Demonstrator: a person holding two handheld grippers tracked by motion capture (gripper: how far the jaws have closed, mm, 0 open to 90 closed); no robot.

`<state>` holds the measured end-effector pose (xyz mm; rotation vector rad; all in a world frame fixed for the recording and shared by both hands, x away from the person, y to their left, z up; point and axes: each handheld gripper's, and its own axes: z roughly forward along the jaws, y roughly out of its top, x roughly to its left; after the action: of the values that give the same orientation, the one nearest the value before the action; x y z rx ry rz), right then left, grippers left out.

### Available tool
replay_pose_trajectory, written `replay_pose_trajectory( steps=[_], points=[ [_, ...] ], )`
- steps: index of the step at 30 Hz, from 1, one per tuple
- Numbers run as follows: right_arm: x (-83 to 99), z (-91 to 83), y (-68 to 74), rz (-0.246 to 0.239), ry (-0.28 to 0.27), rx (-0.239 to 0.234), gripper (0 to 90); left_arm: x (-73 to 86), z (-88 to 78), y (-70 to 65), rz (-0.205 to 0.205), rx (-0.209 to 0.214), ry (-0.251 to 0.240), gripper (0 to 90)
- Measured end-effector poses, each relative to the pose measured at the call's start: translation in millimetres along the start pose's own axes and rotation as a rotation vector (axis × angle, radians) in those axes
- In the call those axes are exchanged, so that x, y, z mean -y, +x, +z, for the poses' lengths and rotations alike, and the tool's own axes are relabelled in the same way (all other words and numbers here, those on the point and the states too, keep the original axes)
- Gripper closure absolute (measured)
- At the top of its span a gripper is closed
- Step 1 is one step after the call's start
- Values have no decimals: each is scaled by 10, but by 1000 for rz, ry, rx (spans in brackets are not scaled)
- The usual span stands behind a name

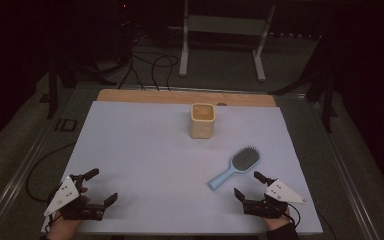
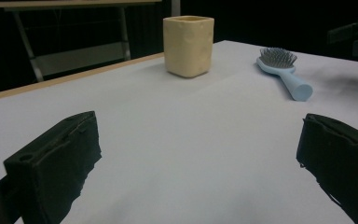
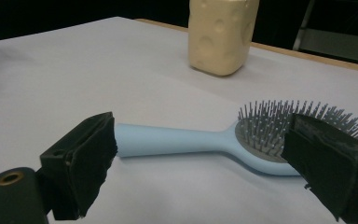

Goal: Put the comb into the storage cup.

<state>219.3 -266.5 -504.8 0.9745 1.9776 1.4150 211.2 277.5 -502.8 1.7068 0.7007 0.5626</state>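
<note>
Right tool lined up on hairbrush, nothing gripped yet.
Left tool (image 1: 96, 187) sat spread and empty at near left of the tabletop (image 1: 145, 160). Cream cup (image 1: 202, 120) stood far centre, well apart. Blue hairbrush (image 1: 234, 167) lay near right, bristles up, handle toward the near edge. Right tool (image 1: 246, 184) spread just beside the handle, not touching. Looked like approach step; next needs moving in to straddle the handle, then closing.
</note>
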Motion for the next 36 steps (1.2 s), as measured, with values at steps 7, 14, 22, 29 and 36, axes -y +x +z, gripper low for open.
replay_pose_trajectory(
  steps=[7,14,22,29,36],
  points=[
    [35,-7,-15,0,32,-1,92,8,25,28,-24,-9,17,0],
    [29,18,12,-19,70,-26,93,19,25,-2,-15,6,45,0],
    [-21,-2,57,-32,69,-49,92,34,-22,-13,-27,13,33,0],
    [-54,-2,59,-14,88,-51,92,16,-67,-41,-45,-22,29,0],
    [-100,-15,104,-28,96,-48,93,23,-59,-31,-56,-17,32,0]
  ],
)
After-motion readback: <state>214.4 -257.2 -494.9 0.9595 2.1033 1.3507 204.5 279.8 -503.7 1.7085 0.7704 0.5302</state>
